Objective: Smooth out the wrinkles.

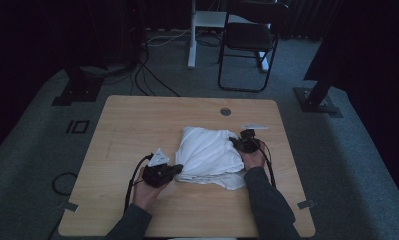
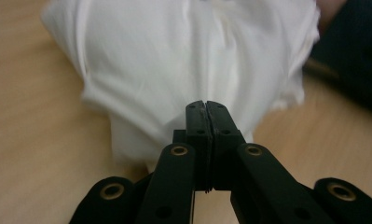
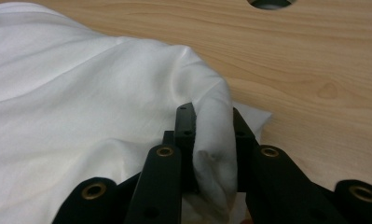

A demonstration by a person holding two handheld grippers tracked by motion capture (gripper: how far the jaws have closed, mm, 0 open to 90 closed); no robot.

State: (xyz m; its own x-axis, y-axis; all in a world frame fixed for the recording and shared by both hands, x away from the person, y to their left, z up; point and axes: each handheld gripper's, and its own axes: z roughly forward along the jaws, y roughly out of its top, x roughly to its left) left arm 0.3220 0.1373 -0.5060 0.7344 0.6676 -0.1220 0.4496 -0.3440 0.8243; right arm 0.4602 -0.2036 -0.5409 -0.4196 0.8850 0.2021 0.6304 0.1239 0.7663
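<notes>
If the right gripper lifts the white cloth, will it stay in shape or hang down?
The cloth looks soft and creased, so it will probably droop. A fold bunches between the right gripper jaws, suggesting thin, light fabric. It may drag across the table.

Worktop (image 1: 137, 120): pale wood grain, rounded corners, filling the middle of my high view, standing on grey carpet.
Hole (image 1: 225, 111): a small round opening, upper centre-right of the worktop.
White cloth (image 1: 209, 155): a rumpled, bunched heap lying right of centre, toward the near edge, with a flatter layer spread under its lower edge.
White slip (image 1: 253, 127): a thin pale strip lying flat, just beyond the cloth's upper right.
Remaining surface: bare wood on the left half.
</notes>
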